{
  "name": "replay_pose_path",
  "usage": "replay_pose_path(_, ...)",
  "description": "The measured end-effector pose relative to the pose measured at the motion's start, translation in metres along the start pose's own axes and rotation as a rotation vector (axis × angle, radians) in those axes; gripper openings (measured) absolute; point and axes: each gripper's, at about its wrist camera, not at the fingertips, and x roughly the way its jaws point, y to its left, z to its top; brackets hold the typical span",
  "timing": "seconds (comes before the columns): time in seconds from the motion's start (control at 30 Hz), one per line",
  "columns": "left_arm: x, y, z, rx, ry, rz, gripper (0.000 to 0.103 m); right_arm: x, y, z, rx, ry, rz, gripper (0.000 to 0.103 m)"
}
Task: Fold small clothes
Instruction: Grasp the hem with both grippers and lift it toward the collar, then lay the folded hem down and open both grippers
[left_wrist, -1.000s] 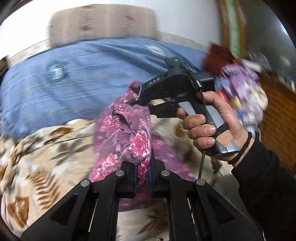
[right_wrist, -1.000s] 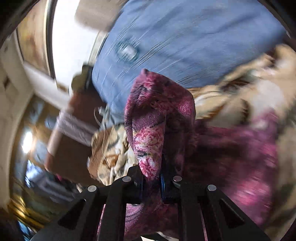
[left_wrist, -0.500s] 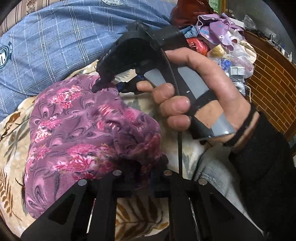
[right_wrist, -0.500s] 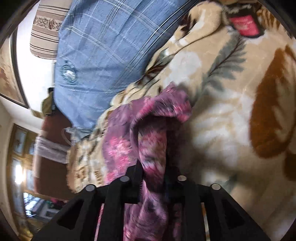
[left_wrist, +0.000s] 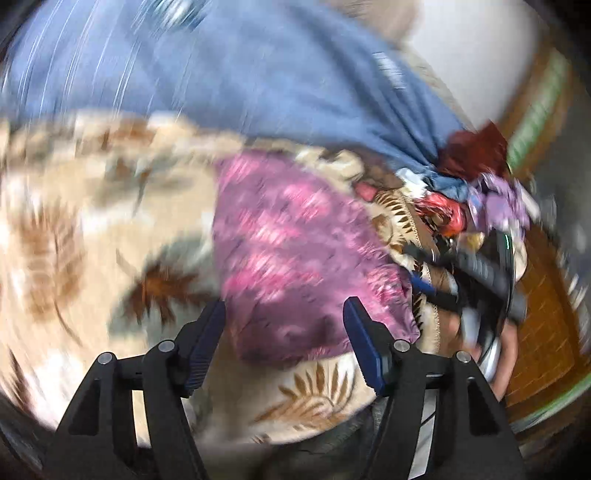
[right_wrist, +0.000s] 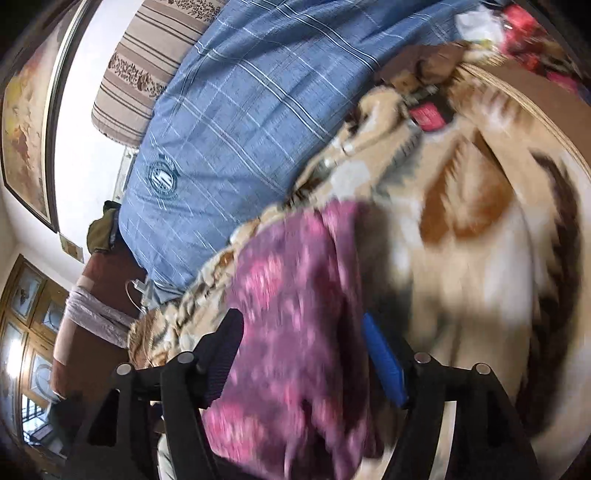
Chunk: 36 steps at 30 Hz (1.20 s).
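Now both tools, left tool (left_wrist: 282, 345) and right tool (right_wrist: 303, 360), gape released over the purple floral garment (left_wrist: 295, 258) lying on the leaf-print blanket (left_wrist: 92, 240); next likely re-grip toward 12 o'clock.

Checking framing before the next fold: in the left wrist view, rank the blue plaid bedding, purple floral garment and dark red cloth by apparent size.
1. blue plaid bedding
2. purple floral garment, though it lies nearer the camera
3. dark red cloth, clearly smallest, but farther away

A white wall (right_wrist: 85, 158) carries a framed picture (right_wrist: 26, 107); glazed wooden doors (right_wrist: 22, 332) glow below.
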Motion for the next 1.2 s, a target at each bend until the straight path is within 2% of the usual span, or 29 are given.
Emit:
replay_pose_path(0.07,0.005,0.014,-0.005,-0.092,0.028,-0.077,0.065,0.010,-0.003,-0.016,-0.002,0.034,-0.079,0.070)
replay_pose_path(0.1,0.005,0.013,-0.008,-0.092,0.022,-0.092,0.065,0.011,-0.008,-0.019,-0.003,0.050,-0.100,0.070)
replay_pose_path(0.13,0.004,0.006,-0.011,-0.056,0.012,-0.074,0.065,0.012,-0.010,-0.018,-0.004,0.052,-0.099,0.070)
replay_pose_path(0.27,-0.006,-0.030,-0.032,0.256,-0.052,0.151,0.066,0.006,-0.016,-0.016,0.017,0.032,-0.063,0.070)
replay_pose_path(0.33,-0.002,-0.048,-0.053,0.433,-0.066,0.264,0.067,0.004,-0.019,-0.019,0.036,0.040,-0.059,0.070)
replay_pose_path(0.4,0.005,-0.056,-0.067,0.527,-0.062,0.339,0.067,-0.003,-0.017,-0.025,0.031,0.025,-0.064,0.070)
replay_pose_path(0.57,0.042,-0.072,-0.072,0.660,-0.026,0.449,0.067,-0.018,-0.008,-0.047,0.007,-0.015,-0.095,0.070)
replay_pose_path(0.6,0.050,-0.074,-0.069,0.681,-0.040,0.488,0.067,-0.017,-0.009,-0.047,0.010,-0.015,-0.108,0.069)
replay_pose_path(0.63,0.057,-0.074,-0.065,0.690,-0.054,0.517,0.067,-0.016,-0.009,-0.047,0.013,-0.015,-0.124,0.064)
replay_pose_path(0.67,0.059,-0.073,-0.060,0.690,-0.074,0.532,0.067,-0.014,-0.010,-0.046,0.013,-0.008,-0.136,0.056)
replay_pose_path(0.7,0.058,-0.070,-0.054,0.669,-0.084,0.494,0.066,-0.010,-0.009,-0.046,0.008,0.005,-0.149,0.039)
replay_pose_path(0.73,0.055,-0.066,-0.051,0.634,-0.081,0.451,0.061,-0.006,-0.008,-0.047,-0.004,0.022,-0.174,0.018)
replay_pose_path(0.77,0.051,-0.060,-0.047,0.585,-0.073,0.402,0.049,-0.004,-0.005,-0.048,-0.018,0.023,-0.202,0.013)
replay_pose_path(0.8,0.043,-0.053,-0.043,0.529,-0.083,0.382,0.033,-0.007,-0.001,-0.049,-0.043,0.004,-0.222,0.013)
replay_pose_path(0.87,0.027,-0.042,-0.039,0.449,-0.105,0.340,0.022,-0.021,0.016,-0.053,-0.125,-0.069,-0.249,0.012)
replay_pose_path(0.93,0.010,-0.024,-0.033,0.335,-0.119,0.290,0.021,-0.026,0.028,-0.058,-0.174,-0.090,-0.262,0.011)
replay_pose_path(1.0,0.017,-0.005,-0.029,0.255,-0.071,0.279,0.021,-0.012,0.029,-0.067,-0.185,-0.022,-0.271,0.011)
replay_pose_path(1.07,0.037,0.010,-0.033,0.226,-0.010,0.320,0.021,0.014,0.027,-0.070,-0.200,0.074,-0.387,0.009)
replay_pose_path(1.1,0.042,0.013,-0.037,0.221,0.001,0.320,0.022,0.020,0.025,-0.069,-0.193,0.088,-0.415,0.009)
replay_pose_path(1.2,0.034,-0.003,-0.048,0.277,-0.037,0.328,0.025,0.022,0.019,-0.068,-0.166,0.101,-0.438,0.012)
